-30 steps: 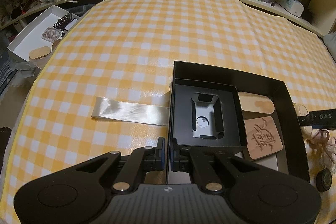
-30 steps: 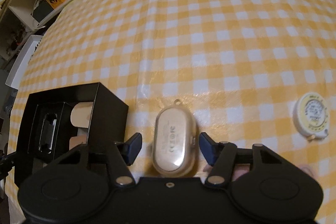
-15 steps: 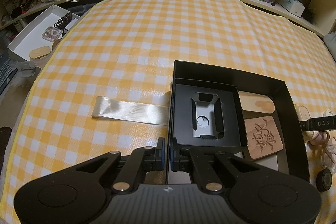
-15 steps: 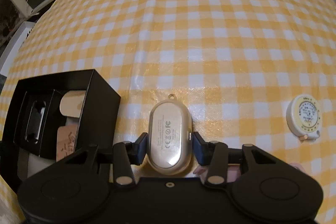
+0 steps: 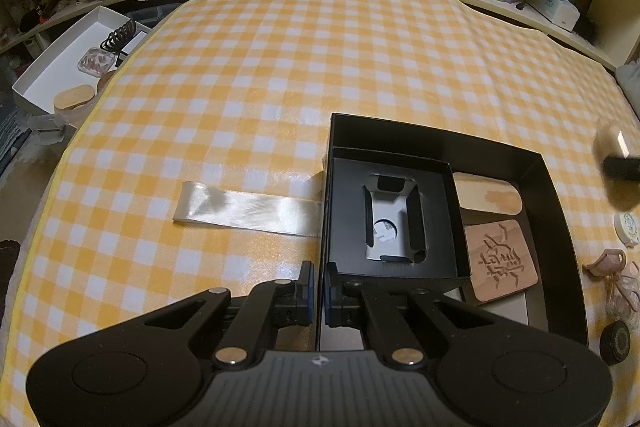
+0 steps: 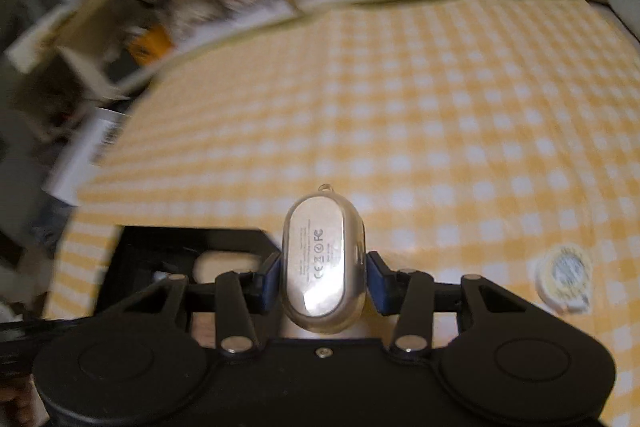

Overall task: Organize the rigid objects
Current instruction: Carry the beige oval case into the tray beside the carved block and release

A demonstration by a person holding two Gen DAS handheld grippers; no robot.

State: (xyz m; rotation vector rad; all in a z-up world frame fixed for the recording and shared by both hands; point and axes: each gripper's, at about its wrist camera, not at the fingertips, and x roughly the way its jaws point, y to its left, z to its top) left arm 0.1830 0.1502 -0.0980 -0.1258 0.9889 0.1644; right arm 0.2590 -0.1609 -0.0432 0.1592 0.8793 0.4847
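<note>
In the right wrist view the wooden shelves [image 6: 168, 19] and their contents smear into streaks, none identifiable. The open black cardboard box [image 6: 132, 255] is half hidden behind the gripper body. In the left wrist view, a blurred pale rounded object [image 5: 614, 163], possibly the earbud case, is cut by the right edge.

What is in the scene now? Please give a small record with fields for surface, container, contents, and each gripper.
surface: yellow checked cloth
container: open black box
contents: smaller black tray, two wooden pieces
left gripper: shut on the black box's wall
right gripper: shut on earbud case, clear of the cloth
loose nearby: round tape measure
</note>
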